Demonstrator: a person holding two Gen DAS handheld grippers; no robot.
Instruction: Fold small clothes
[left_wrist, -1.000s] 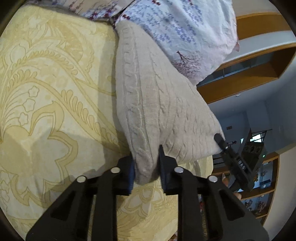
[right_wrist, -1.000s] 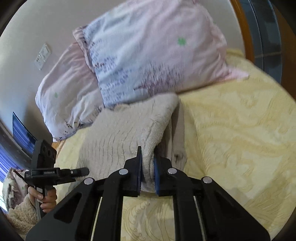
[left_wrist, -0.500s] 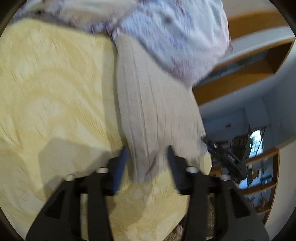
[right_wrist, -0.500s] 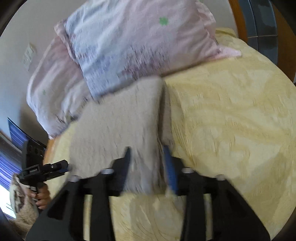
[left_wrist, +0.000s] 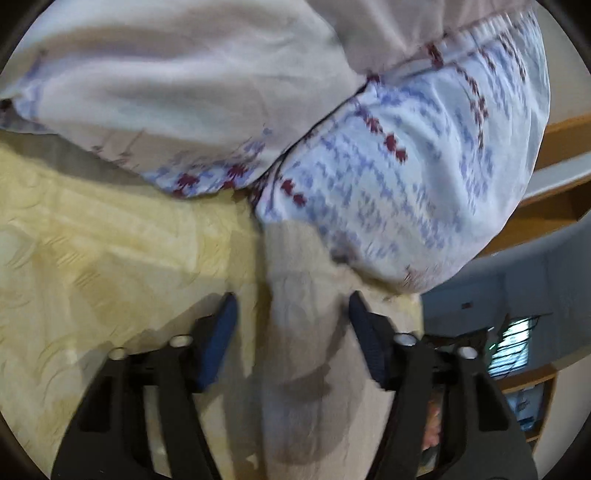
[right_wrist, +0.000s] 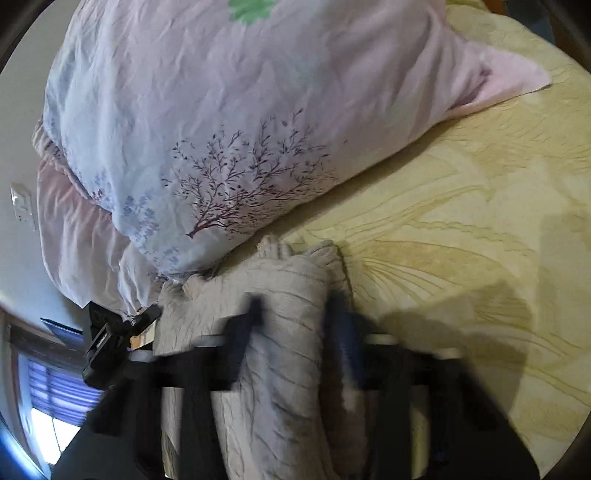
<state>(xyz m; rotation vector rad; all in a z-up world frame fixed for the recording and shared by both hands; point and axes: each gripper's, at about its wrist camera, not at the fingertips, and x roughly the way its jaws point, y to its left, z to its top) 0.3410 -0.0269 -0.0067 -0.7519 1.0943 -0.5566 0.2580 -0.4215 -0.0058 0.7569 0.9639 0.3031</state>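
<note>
Cable-knit beige sweater (left_wrist: 303, 332) lies bunched between both closing tools, left tool (left_wrist: 290, 325), right tool (right_wrist: 295, 317), untouched.

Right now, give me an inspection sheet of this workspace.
Surface: yellow patterned bedspread.
Job's things: beige knit garment, bunched against the pillows.
Clutter: two printed pillows, touching the garment's far edge.
Grippers: left gripper closing, garment between its fingers, gaps on both sides; right gripper closing around a garment fold, blurred.
Cables: nothing seen.
Surroundings: wooden shelving, window, wall socket.
</note>
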